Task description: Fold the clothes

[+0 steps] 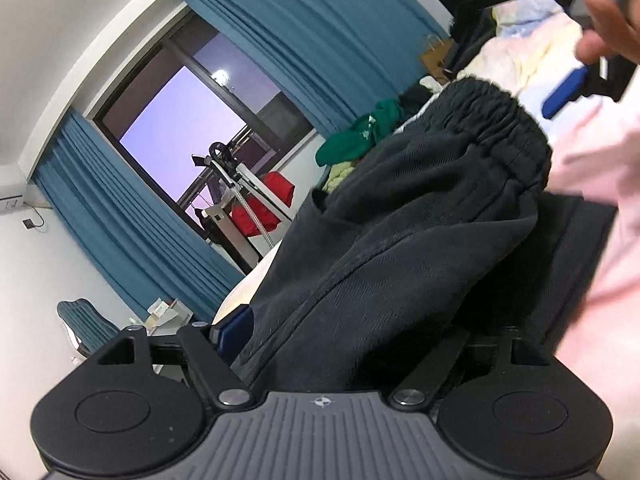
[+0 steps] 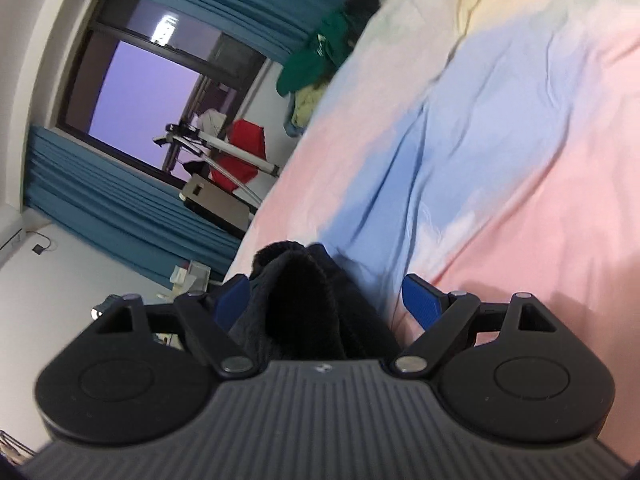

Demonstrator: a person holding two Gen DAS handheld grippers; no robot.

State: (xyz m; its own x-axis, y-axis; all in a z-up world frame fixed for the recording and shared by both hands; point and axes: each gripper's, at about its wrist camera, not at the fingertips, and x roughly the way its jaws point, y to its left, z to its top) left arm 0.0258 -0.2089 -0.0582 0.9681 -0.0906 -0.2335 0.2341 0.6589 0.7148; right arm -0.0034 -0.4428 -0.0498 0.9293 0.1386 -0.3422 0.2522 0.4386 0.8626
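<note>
While both hand-held grippers have dark cloth between their fingers, you are, by the look of it, in the lift-and-carry part of a fold. The left hand-held gripper [image 1: 348, 320] has the black trousers [image 1: 400, 232] bunched between its fingers; only the left blue pad [image 1: 234, 326] shows, the other is buried, so you cannot tell how tightly it is closed. The elastic waistband [image 1: 504, 120] stands up at the far end, off the bed. The right hand-held gripper [image 2: 328, 300] stands fairly wide: its left pad [image 2: 234, 298] touches a dark wad of the trousers [image 2: 304, 300], while its right pad [image 2: 420, 300] stands apart from the cloth, so a firm pinch is doubtful.

Your next move probably calls for closing the right side properly, then drawing the two grips apart to pull the cloth flat before laying it down and folding.

The bed [image 2: 500, 140], under its pink and blue sheet, lies bare ahead of the right gripper, giving good room. Keep clear of the bed's far edge, where a green garment [image 2: 316, 56] sits among a pile of clothes. Beyond that edge stand the curtains [image 1: 132, 220] and window [image 1: 184, 120].
</note>
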